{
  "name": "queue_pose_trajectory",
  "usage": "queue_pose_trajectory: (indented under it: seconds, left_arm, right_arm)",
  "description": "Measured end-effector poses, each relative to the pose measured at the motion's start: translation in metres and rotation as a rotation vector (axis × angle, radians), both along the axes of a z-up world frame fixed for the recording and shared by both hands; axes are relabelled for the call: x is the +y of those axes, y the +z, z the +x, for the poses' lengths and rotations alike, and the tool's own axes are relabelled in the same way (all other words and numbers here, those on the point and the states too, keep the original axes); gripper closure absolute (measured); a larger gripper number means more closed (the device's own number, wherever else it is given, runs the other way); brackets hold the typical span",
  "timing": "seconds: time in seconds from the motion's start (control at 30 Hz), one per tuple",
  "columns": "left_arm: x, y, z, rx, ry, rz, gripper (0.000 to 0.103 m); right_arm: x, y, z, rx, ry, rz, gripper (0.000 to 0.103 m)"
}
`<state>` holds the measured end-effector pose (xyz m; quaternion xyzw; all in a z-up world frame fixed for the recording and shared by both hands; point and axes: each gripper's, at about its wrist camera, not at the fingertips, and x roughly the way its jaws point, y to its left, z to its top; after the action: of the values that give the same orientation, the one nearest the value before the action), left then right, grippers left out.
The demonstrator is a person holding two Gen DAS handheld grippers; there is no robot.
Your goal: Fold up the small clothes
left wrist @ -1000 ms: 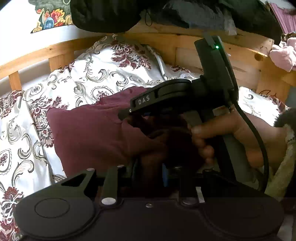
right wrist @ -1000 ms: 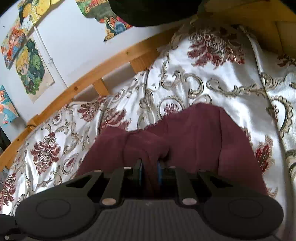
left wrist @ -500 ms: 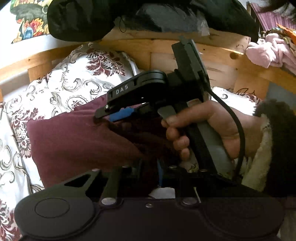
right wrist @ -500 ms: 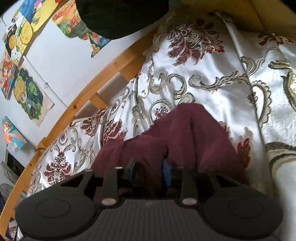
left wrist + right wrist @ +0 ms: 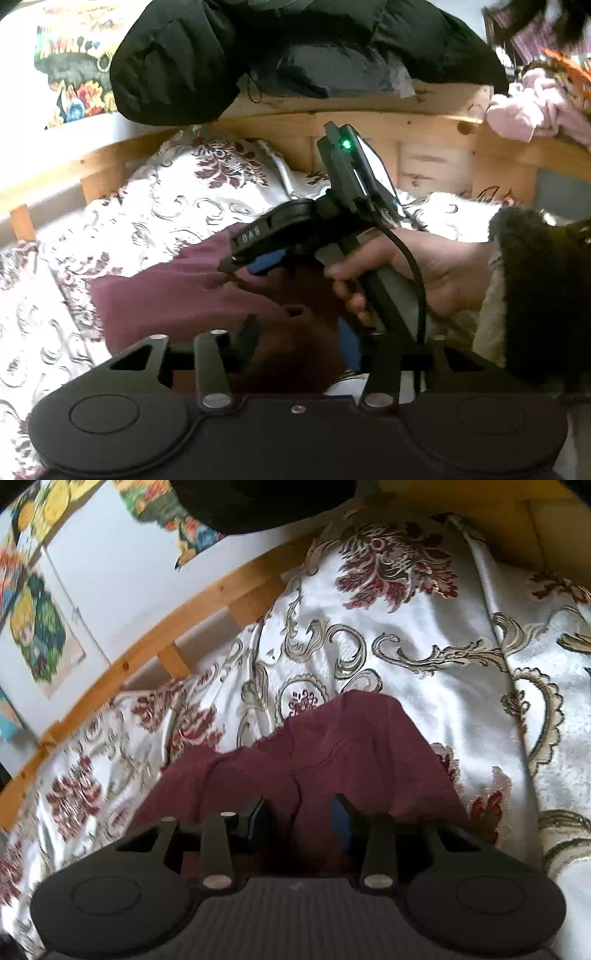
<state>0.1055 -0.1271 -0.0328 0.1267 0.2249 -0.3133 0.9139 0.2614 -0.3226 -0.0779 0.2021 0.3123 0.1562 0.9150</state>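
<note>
Now both tools opening over maroon garment (image 5: 343, 746), cloth between jaws unpinched; long axis unclear.

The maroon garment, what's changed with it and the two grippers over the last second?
Both grippers have let go: the left gripper and right gripper, pinched on the maroon garment a second ago, are opening, pads clear of the fabric between them. The garment still lies on the floral bedspread.
</note>
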Motion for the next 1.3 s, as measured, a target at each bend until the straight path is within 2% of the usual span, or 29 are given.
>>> queue_pose_trajectory:
  seconds: [0.13, 0.2, 0.23, 0.3, 0.47, 0.53, 0.6, 0.77, 0.87, 0.9, 0.97, 1.03, 1.07, 1.13, 1.17, 1.2, 1.23, 1.27, 1.3]
  left_arm:
    - [-0.005, -0.007, 0.003, 0.001, 0.032, 0.086, 0.047]
    - [-0.004, -0.011, 0.007, 0.021, 0.056, 0.100, 0.048]
    - [-0.004, -0.012, 0.009, 0.031, 0.065, 0.098, 0.049]
    - [-0.002, -0.013, 0.012, 0.046, 0.083, 0.093, 0.060]
    - [-0.003, -0.014, 0.015, 0.061, 0.080, 0.101, 0.079]
    - [-0.002, -0.012, 0.012, 0.052, 0.074, 0.097, 0.086]
    - [0.003, -0.008, 0.011, 0.047, 0.077, 0.048, 0.092]
    - [0.004, -0.004, 0.010, 0.057, 0.064, -0.017, 0.097]
    - [-0.002, -0.003, 0.011, 0.057, 0.029, -0.024, 0.099]
    - [-0.005, -0.003, 0.011, 0.055, 0.016, -0.028, 0.103]
    - [-0.010, -0.003, 0.011, 0.054, -0.027, -0.037, 0.103]
    - [-0.020, -0.004, 0.010, 0.032, -0.072, -0.008, 0.103]
    - [-0.024, -0.006, 0.010, 0.022, -0.085, 0.010, 0.103]
    - [-0.026, -0.004, 0.010, 0.021, -0.086, -0.005, 0.103]
    - [-0.024, -0.003, 0.009, 0.018, -0.083, -0.022, 0.100]
    - [-0.022, -0.002, 0.007, 0.009, -0.078, -0.034, 0.091]
    - [-0.020, -0.001, 0.006, -0.004, -0.067, -0.035, 0.087]
    - [-0.018, -0.001, 0.005, -0.013, -0.053, -0.025, 0.080]
    - [-0.017, -0.001, 0.004, -0.021, -0.034, -0.008, 0.079]
  right_arm:
    - [0.012, -0.002, -0.003, -0.022, 0.012, -0.075, 0.056]
    - [0.017, -0.001, -0.005, -0.035, 0.023, -0.109, 0.057]
    - [0.019, 0.000, -0.006, -0.040, 0.024, -0.122, 0.062]
    - [0.021, 0.001, -0.008, -0.048, 0.034, -0.130, 0.074]
    - [0.028, 0.001, -0.010, -0.050, 0.064, -0.131, 0.094]
    - [0.026, 0.003, -0.012, -0.061, 0.043, -0.116, 0.096]
    - [0.024, 0.006, -0.014, -0.079, 0.026, -0.107, 0.097]
    - [0.017, 0.021, -0.017, -0.131, 0.006, -0.121, 0.097]
    - [0.013, 0.029, -0.021, -0.158, -0.001, -0.144, 0.097]
    - [0.011, 0.031, -0.021, -0.164, -0.003, -0.148, 0.097]
    - [0.007, 0.036, -0.023, -0.176, -0.004, -0.150, 0.097]
    - [0.006, 0.040, -0.025, -0.186, -0.006, -0.159, 0.097]
    - [0.007, 0.041, -0.027, -0.194, -0.003, -0.173, 0.097]
    - [0.009, 0.042, -0.028, -0.204, 0.008, -0.204, 0.097]
    - [0.009, 0.041, -0.028, -0.202, 0.012, -0.207, 0.097]
    - [0.009, 0.040, -0.028, -0.195, 0.014, -0.203, 0.097]
    - [0.008, 0.038, -0.026, -0.183, 0.015, -0.191, 0.097]
    - [0.008, 0.036, -0.025, -0.170, 0.016, -0.179, 0.097]
    - [0.007, 0.034, -0.023, -0.159, 0.017, -0.168, 0.097]
